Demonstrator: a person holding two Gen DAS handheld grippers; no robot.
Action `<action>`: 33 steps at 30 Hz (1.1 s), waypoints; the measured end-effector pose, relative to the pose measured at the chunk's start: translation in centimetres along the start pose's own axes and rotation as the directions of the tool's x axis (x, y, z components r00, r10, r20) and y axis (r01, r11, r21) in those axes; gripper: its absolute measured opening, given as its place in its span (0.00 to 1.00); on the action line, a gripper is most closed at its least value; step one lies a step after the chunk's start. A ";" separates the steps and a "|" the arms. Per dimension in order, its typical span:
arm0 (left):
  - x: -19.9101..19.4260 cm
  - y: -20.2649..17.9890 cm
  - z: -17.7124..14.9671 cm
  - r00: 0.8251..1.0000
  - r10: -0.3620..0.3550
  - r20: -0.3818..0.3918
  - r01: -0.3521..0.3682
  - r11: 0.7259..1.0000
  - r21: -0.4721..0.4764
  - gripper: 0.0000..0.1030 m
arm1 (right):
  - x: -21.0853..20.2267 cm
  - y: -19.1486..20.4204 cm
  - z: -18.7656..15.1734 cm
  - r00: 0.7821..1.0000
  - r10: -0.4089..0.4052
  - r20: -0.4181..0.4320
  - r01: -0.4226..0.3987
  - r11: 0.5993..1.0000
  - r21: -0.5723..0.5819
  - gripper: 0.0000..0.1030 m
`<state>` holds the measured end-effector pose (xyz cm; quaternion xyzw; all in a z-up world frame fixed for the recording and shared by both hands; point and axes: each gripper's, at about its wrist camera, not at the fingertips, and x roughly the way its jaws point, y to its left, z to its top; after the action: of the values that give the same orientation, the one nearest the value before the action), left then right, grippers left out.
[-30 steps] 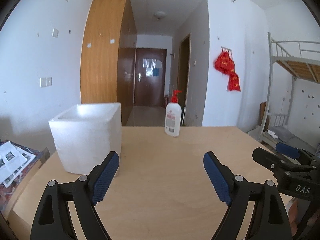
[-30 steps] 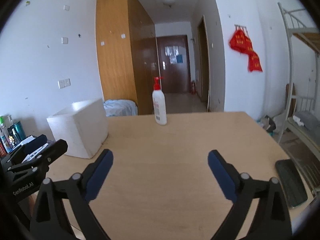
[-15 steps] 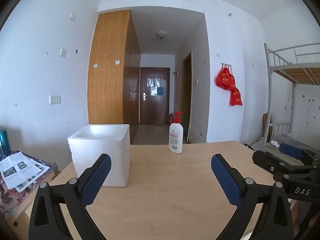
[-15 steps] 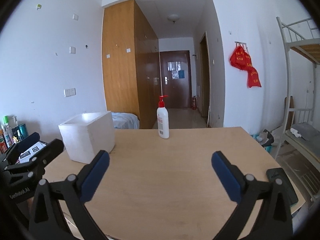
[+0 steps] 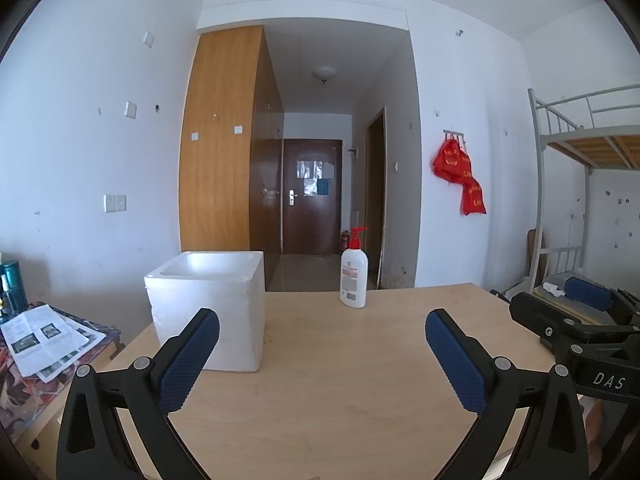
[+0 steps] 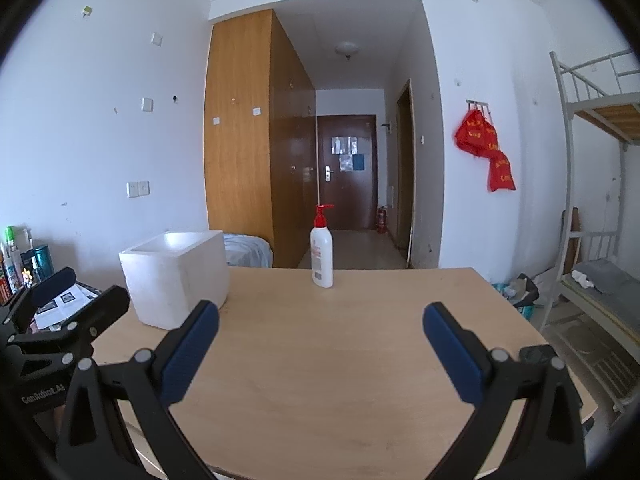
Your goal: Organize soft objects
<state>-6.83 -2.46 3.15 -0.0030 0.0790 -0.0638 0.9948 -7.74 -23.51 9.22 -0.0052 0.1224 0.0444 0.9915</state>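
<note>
A white foam box stands open-topped on the left of the wooden table. Its inside is hidden. Farther back stands a white pump bottle with a red pump. My left gripper hovers over the table's near part, its jaws opening with nothing between them. My right gripper is open and empty beside it, seen at the right in the left wrist view. A pale blue cloth bundle lies beyond the table behind the box.
Newspapers lie on a low side table at the left, with bottles behind. A metal bunk bed stands at the right. Red bags hang on the wall. A black flat thing sits at the table's right edge.
Both grippers have drawn back and tilted upward, so the box and bottle look farther off and more wall shows. The left jaws have spread wider.
</note>
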 end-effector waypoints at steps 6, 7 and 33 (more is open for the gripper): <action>-0.1 0.0 -0.1 1.000 0.004 0.001 -0.004 1.000 -0.005 1.00 | -0.2 0.1 0.1 1.000 0.000 0.005 0.000 1.000 -0.001 1.00; -0.1 0.0 -0.1 1.000 0.007 0.000 -0.007 1.000 -0.006 1.00 | -0.2 0.1 0.1 1.000 -0.001 0.007 0.001 1.000 -0.001 1.00; -1.8 -0.4 -0.7 0.998 0.053 0.038 -0.054 0.999 0.011 1.00 | -1.5 0.6 -0.6 0.999 -0.005 0.034 0.005 1.000 -0.010 1.00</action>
<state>-8.77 -2.65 2.79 0.0039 0.0599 -0.0376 0.9975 -9.39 -23.08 9.00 -0.0096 0.1053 0.0424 0.9935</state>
